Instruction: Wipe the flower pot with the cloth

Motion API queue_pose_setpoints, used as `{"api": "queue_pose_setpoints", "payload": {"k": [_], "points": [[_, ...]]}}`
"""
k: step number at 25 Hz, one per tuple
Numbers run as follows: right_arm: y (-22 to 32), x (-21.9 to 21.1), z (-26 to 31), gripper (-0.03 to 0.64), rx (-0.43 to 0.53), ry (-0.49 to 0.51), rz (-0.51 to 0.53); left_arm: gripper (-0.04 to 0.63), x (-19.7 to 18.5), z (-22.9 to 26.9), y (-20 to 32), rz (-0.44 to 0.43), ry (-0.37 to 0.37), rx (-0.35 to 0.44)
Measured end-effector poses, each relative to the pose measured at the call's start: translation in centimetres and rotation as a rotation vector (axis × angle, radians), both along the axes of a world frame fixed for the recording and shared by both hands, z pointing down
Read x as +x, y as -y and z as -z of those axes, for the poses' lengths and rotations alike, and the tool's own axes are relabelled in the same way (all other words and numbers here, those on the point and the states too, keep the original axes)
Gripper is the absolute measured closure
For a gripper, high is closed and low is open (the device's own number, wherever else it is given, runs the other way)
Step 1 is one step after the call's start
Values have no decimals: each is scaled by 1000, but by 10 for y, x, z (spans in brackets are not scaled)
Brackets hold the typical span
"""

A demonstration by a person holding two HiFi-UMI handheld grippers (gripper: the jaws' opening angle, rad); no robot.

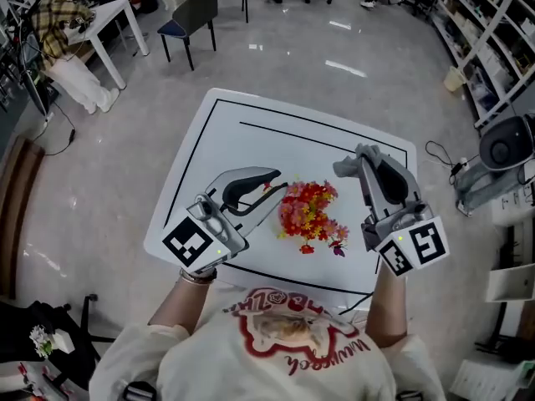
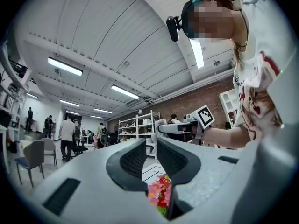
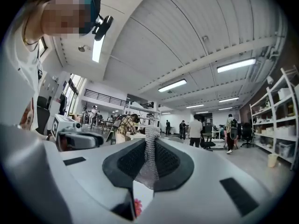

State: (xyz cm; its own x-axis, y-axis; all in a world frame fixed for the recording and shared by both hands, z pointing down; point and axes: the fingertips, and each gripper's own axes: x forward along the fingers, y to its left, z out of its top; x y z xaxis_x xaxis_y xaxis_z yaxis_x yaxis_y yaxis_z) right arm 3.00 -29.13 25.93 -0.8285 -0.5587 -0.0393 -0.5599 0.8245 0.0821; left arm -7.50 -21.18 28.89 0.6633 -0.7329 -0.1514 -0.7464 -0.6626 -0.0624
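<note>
"Workshop floor all round, shelving and seated people at the edges, and 1 white table (image 1: 251,140) with black lines in the middle. Why are the 2 grippers standing either side of the bouquet?"

"It looks like a division of labour. The right gripper (image 1: 364,167) has its pads pinched on the cloth (image 3: 149,162), a grey mesh strip poking out past the tips, probably so that fabric rather than plastic meets the pot. It hangs just beside the flowers (image 1: 309,215), on the person's right, not yet touching them as far as the head view shows."

"And the left gripper (image 1: 276,189)?"

"It points in from the other side, tips near the blooms. Its own view shows the pads a narrow gap apart with nothing pressed between them — only the flowers showing low down through the gap. Most likely it is there to steady the pot."

"So where is the flower pot, and what is in it?"

"It should be between the 2 grippers, near the table's front edge. The red, yellow and pink flowers cover it so fully from above that no view shows it — whether either gripper touches it cannot be told. Wiping seems not yet begun."
</note>
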Motion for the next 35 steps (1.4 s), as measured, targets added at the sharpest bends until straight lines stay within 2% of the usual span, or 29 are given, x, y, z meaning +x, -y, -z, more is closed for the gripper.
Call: {"api": "queue_pose_setpoints", "payload": {"k": [4,12,15,17,25,35], "points": [[26,9,-30,578,-42,-40,-11,522,-18,-18,2,57,1,-72],[64,-8,-103,578,-161,-96,108,522,-39,-41,4,159,-13,-161],[72,-18,-134,578,-195,-153,123,522,-45,-52,3,191,0,-195],[74,-26,-149,578,-210,-177,148,522,-49,-55,6,212,4,-200],[59,-48,-189,578,-316,-168,312,522,-54,-64,7,247,-26,-237],[45,-62,-217,578,-361,-205,436,522,-57,-78,7,278,-52,-267]]}}
